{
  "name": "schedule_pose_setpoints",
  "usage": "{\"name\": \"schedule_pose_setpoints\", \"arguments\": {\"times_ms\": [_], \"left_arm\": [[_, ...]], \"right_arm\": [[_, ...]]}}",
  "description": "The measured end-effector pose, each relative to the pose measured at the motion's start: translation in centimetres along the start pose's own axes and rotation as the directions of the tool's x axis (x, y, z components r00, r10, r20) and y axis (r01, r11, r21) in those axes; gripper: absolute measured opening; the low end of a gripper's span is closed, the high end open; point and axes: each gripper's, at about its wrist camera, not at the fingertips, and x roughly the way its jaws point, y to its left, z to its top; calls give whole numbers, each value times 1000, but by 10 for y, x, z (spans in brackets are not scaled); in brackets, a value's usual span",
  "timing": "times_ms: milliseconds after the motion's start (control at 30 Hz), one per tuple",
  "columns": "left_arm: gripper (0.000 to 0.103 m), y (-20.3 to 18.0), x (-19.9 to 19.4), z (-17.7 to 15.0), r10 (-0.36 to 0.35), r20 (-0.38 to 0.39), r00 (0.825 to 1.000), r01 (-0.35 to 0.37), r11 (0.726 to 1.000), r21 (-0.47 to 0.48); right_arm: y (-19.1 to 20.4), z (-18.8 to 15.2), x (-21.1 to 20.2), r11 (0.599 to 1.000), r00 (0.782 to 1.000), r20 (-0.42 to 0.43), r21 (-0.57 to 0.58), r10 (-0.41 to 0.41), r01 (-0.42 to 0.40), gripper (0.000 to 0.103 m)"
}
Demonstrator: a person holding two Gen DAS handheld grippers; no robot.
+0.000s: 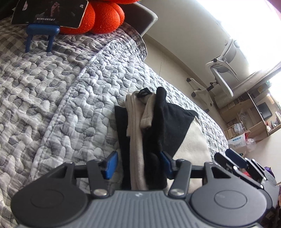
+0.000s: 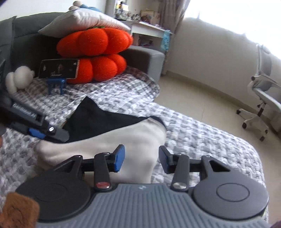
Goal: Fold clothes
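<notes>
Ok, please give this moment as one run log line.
step: folding | left tongs: astride bunched black-and-white garment, grip unclear | right tongs: open over its white part | surface: quilt

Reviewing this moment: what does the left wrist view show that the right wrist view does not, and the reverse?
Only the left wrist view: bunched black and cream sleeves lying between the left tool's spread pads, and wooden shelves.

Only the right wrist view: a grey pillow on the stacked orange cushions, a white plush, and the garment's cream panel under the right tool, nothing between its pads.

Both: the quilt, the phone on its blue stand, a white office chair.
</notes>
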Motion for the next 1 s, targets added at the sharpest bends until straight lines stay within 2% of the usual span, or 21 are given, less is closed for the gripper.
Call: {"name": "schedule_pose_setpoints", "arguments": {"times_ms": [33,67,133,233,300,433,500,533,567,633,800,833,867,900,967,1000], "left_arm": [[55,0,0,0,3,0,1000,-3,1000,-1],[55,0,0,0,5,1,1000,-5,1000,-3],[55,2,-1,2,0,3,1000,0,1000,-18],[55,5,-3,4,-10,11,1000,11,999,-42],[55,7,-4,5,-15,17,1000,16,998,-54],[55,10,-6,5,-15,18,1000,16,998,-55],[55,11,-6,5,-14,18,1000,15,998,-55],[55,11,-6,5,-14,16,1000,14,998,-55],[55,11,-6,5,-13,13,1000,14,998,-54],[55,10,-4,5,-12,8,1000,13,999,-49],[55,11,-6,6,-23,14,1000,24,998,-51],[55,12,-8,7,-25,16,1000,26,998,-55],[55,13,-9,7,-27,19,999,28,998,-59],[55,14,-10,7,-27,22,999,29,997,-65],[56,17,-11,8,-28,26,999,30,997,-75],[56,18,-12,8,-28,27,999,30,996,-79]], "right_arm": [[-3,0,0,1000,1000,6,6,-8,8,49],[-4,0,0,1000,1000,4,12,19,-19,49],[4,-1,1,994,994,-1,-1,112,-112,49],[32,0,2,968,970,-8,-61,244,-244,49],[52,1,4,948,953,-16,-103,301,-301,48],[85,1,7,922,939,-26,-179,344,-343,38],[96,-2,9,905,928,-58,-206,368,-372,30],[100,-4,10,899,924,-75,-214,376,-383,21],[104,-6,10,892,919,-91,-220,384,-394,17],[111,-8,6,881,925,-100,-283,366,-379,17],[103,-12,-4,871,924,-64,-317,376,-376,17],[103,-13,-7,868,927,-49,-336,372,-366,21],[104,-14,-10,865,930,-32,-357,366,-353,31],[105,-15,-14,860,932,-12,-381,363,-340,37],[109,-18,-18,837,922,-10,-415,387,-356,58],[112,-20,-19,821,914,-23,-431,405,-375,60]]}}
